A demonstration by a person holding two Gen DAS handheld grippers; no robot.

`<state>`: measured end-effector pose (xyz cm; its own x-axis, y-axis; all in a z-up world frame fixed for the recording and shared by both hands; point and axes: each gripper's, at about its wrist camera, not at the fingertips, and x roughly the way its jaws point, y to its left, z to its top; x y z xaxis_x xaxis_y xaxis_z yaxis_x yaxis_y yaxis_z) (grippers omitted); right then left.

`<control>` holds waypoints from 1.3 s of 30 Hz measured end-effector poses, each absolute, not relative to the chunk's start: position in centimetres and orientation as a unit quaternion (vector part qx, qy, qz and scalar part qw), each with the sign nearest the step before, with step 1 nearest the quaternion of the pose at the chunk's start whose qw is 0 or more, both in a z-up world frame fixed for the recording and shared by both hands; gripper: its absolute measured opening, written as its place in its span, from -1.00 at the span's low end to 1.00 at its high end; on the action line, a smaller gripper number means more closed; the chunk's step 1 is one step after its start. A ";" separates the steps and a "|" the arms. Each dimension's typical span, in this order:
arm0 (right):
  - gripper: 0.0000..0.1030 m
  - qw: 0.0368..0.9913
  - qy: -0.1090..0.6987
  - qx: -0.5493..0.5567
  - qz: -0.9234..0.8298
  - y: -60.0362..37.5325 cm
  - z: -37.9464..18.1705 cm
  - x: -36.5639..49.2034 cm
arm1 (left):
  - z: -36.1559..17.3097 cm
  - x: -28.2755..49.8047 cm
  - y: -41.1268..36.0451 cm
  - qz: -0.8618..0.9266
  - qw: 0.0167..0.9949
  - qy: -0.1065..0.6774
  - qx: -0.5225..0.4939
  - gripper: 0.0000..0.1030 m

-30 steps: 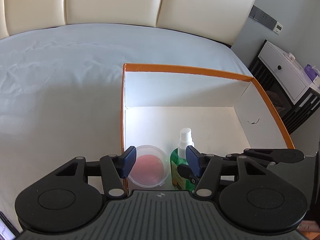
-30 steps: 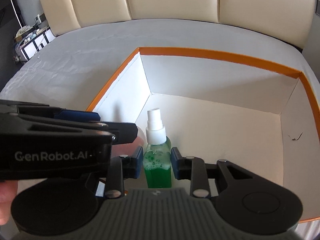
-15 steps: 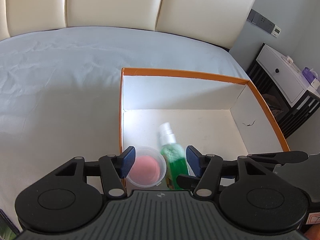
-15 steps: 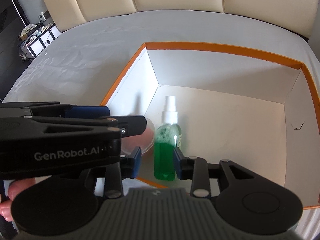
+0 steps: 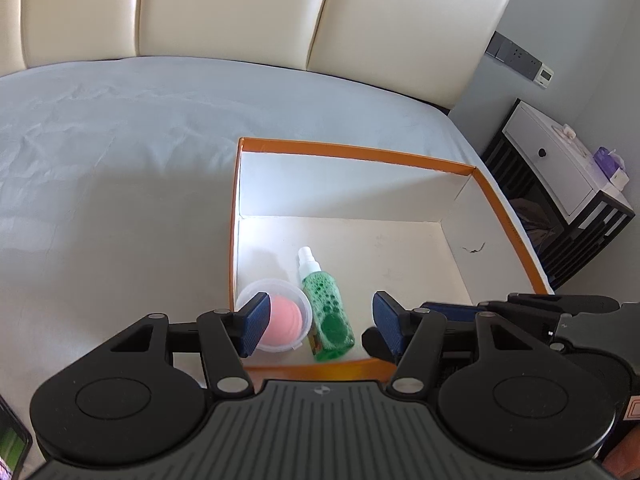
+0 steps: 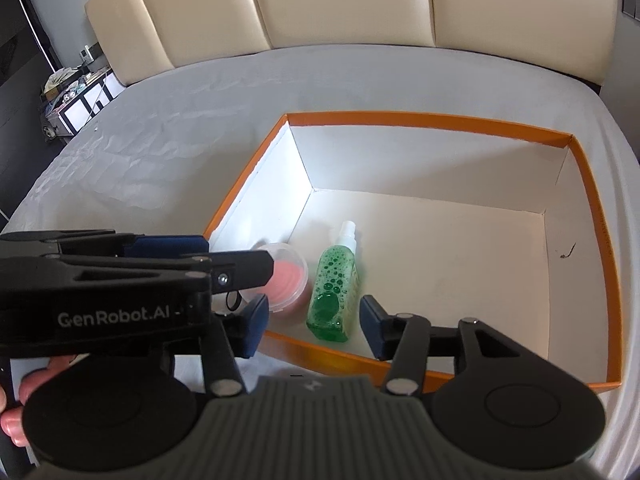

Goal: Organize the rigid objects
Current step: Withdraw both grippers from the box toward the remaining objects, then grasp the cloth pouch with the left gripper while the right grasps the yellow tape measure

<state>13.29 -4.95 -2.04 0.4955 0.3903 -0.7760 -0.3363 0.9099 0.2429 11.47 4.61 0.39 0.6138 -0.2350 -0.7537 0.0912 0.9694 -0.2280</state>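
1. The green spray bottle (image 6: 334,282) lies flat in the near left corner of the orange-rimmed box (image 6: 420,120), beside a clear round container (image 6: 286,276) holding something pink.
2. Right gripper (image 6: 310,326) and left gripper (image 5: 320,326) are both spread apart and empty above the near rim.
3. Placement looks finished; the next move is likely fetching another item.

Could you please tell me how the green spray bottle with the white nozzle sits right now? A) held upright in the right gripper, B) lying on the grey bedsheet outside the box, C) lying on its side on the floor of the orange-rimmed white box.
C: the green spray bottle lies flat on the floor of the orange-rimmed white box, beside the clear round container with a pink pad; the right gripper is open, clear of it.
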 end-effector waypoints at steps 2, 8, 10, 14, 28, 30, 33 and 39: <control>-0.01 0.872 0.443 0.020 0.206 -5.1 -1.7 12.5 | 0.6 10.9 4.5 -0.088 0.895 0.428 -0.089 0.35; 0.04 0.902 0.389 0.005 0.190 -6.0 -0.7 9.8 | 1.1 9.1 4.6 -0.087 0.899 0.417 -0.101 0.35; 0.05 0.910 0.372 0.003 0.182 -6.5 -0.5 8.6 | 1.0 8.6 4.6 -0.088 0.899 0.416 -0.105 0.35; 0.08 0.923 0.348 -0.009 0.164 -7.1 -0.5 6.7 | 0.5 7.7 4.6 -0.091 0.899 0.415 -0.110 0.35; 0.08 0.900 0.412 -0.028 0.137 -8.1 -4.6 3.2 | -3.5 6.4 4.0 -0.076 0.853 0.507 -0.095 0.33; 0.08 0.895 0.423 -0.032 0.137 -8.0 -5.4 3.1 | -4.0 6.5 4.0 -0.060 0.851 0.514 -0.093 0.33; 0.08 0.889 0.434 -0.031 0.143 -7.8 -6.3 3.3 | -4.7 6.7 4.6 -0.038 0.849 0.517 -0.103 0.33; 0.08 0.885 0.438 -0.034 0.155 -6.3 -7.3 4.0 | -6.1 6.5 6.7 -0.008 0.836 0.528 -0.148 0.35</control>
<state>4.03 -6.31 -7.32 0.5681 0.2442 -0.7859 -0.3033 0.9499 0.0759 6.47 6.69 -6.13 0.4421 -0.1704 -0.8806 -0.1429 0.9559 -0.2567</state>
